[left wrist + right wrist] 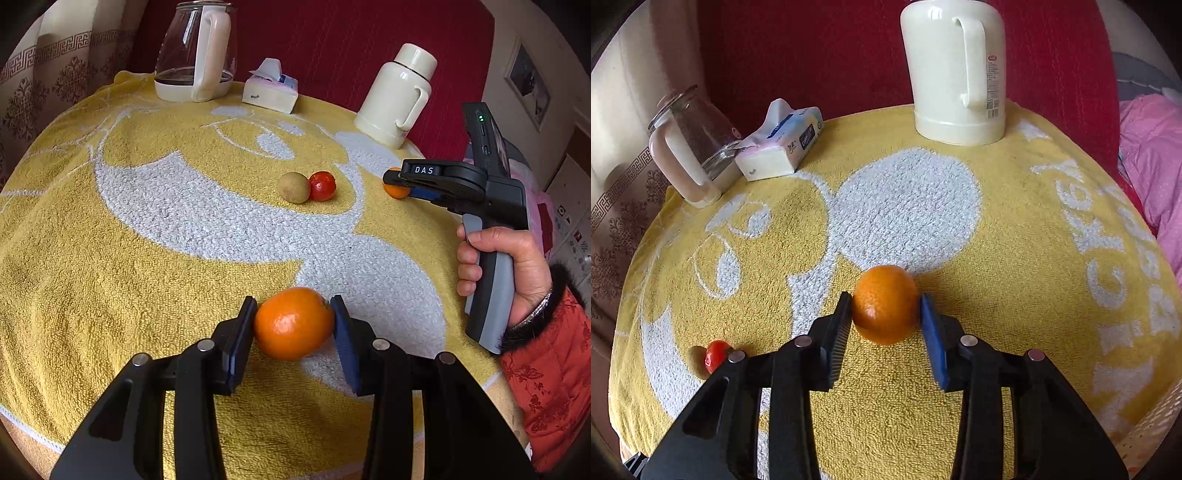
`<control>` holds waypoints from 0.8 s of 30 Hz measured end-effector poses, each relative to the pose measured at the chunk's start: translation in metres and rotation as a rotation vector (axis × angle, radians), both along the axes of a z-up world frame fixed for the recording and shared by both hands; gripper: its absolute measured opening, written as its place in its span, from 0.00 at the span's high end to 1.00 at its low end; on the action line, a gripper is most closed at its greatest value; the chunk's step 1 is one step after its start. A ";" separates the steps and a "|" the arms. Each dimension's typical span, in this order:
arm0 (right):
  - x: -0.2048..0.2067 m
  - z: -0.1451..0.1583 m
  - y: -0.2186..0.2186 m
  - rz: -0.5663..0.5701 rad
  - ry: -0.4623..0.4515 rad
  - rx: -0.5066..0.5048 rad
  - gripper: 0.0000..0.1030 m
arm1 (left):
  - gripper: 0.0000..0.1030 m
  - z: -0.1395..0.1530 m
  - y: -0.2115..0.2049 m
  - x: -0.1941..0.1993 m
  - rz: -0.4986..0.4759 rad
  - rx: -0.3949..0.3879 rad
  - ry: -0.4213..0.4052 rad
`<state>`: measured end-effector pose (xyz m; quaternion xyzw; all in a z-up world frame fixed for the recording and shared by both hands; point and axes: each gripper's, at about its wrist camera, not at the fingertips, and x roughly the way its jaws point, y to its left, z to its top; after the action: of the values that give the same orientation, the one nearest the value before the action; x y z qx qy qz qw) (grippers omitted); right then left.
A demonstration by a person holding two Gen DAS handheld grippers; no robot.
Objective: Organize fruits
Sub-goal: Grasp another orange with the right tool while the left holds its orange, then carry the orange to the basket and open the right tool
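My left gripper is shut on an orange just above the yellow towel. My right gripper is shut on a second, smaller orange; from the left wrist view that gripper and its orange are at the right of the table. A brown round fruit and a red tomato lie touching in the middle of the towel. In the right wrist view the tomato is at the lower left, with the brown fruit partly hidden behind it.
A glass kettle, a tissue pack and a cream thermos jug stand along the far edge of the round table. A red backdrop is behind them. A pink cloth lies to the right.
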<state>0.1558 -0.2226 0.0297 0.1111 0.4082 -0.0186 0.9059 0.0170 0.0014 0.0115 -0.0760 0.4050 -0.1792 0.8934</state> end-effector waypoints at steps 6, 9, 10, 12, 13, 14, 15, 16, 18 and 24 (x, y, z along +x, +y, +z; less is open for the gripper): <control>-0.011 0.003 0.003 0.017 0.000 0.019 0.63 | 0.60 0.000 0.000 0.000 0.000 -0.001 0.000; -0.025 0.008 0.006 0.036 -0.012 0.033 0.63 | 0.60 0.000 0.000 0.000 0.000 -0.002 -0.001; -0.030 0.010 0.007 0.043 -0.018 0.039 0.63 | 0.60 0.000 0.001 0.000 0.001 -0.003 -0.001; -0.040 0.016 0.008 0.054 -0.033 0.049 0.63 | 0.60 0.001 0.002 0.000 0.005 -0.008 -0.002; -0.045 0.019 0.008 0.060 -0.042 0.056 0.63 | 0.60 0.002 0.003 0.000 0.008 -0.012 -0.004; -0.050 0.023 0.009 0.065 -0.052 0.062 0.63 | 0.60 0.003 0.004 -0.001 0.011 -0.014 -0.007; -0.055 0.025 0.009 0.069 -0.059 0.066 0.63 | 0.60 0.004 0.005 -0.001 0.013 -0.014 -0.011; -0.061 0.028 0.009 0.073 -0.065 0.070 0.63 | 0.60 0.005 0.005 -0.002 0.012 -0.015 -0.015; -0.071 0.032 0.008 0.081 -0.077 0.082 0.63 | 0.60 0.007 0.004 -0.005 0.008 -0.017 -0.023; -0.105 0.049 0.000 0.088 -0.132 0.114 0.63 | 0.60 0.013 0.002 -0.012 0.004 -0.021 -0.034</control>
<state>0.0504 -0.2227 0.0786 0.1452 0.3526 0.0520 0.9230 0.0053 0.0031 0.0240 -0.0832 0.3875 -0.1830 0.8997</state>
